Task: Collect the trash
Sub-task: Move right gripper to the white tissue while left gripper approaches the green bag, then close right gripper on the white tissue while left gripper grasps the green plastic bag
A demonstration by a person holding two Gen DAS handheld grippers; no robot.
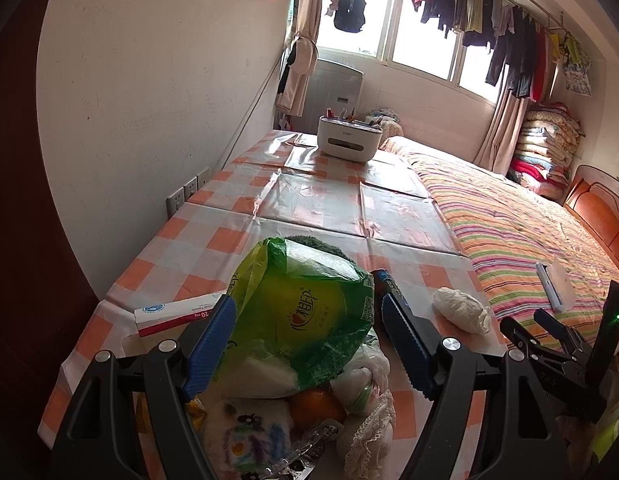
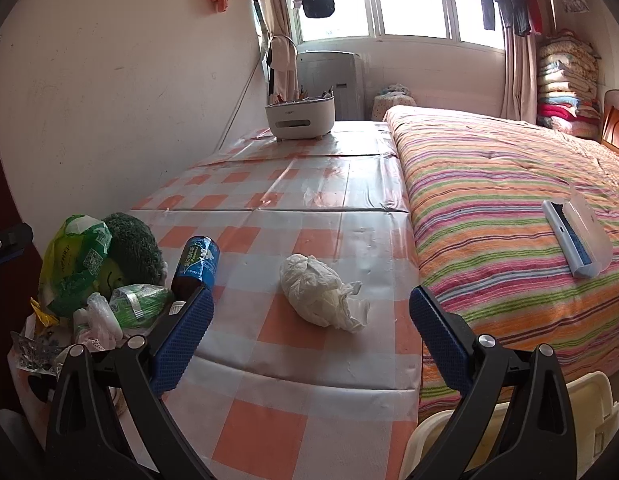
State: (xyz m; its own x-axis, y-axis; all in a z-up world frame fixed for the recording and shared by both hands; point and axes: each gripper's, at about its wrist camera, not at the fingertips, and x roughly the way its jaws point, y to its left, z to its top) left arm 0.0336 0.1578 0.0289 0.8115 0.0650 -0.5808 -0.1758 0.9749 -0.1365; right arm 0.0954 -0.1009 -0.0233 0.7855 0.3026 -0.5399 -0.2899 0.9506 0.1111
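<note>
In the left wrist view my left gripper (image 1: 309, 340) stands open over a heap of rubbish at the near end of the checked table (image 1: 309, 200). A green plastic bag (image 1: 301, 312) shows between its blue pads (image 1: 213, 344), which do not press on it. A crumpled white wad (image 2: 317, 292) lies alone on the table (image 2: 293, 420). My right gripper (image 2: 313, 320) is open just in front of the wad, one finger on each side. The wad (image 1: 461, 310) and right gripper (image 1: 549, 332) also show at the right of the left wrist view.
A blue can (image 2: 197, 264), a green plush toy (image 2: 133, 248), a red-and-white box (image 1: 177, 314) and an orange (image 1: 317, 404) sit in the heap. A white organiser box (image 2: 299, 118) stands at the far end. The striped bed (image 2: 509, 200) adjoins the table, with a brush (image 2: 573, 236) on it.
</note>
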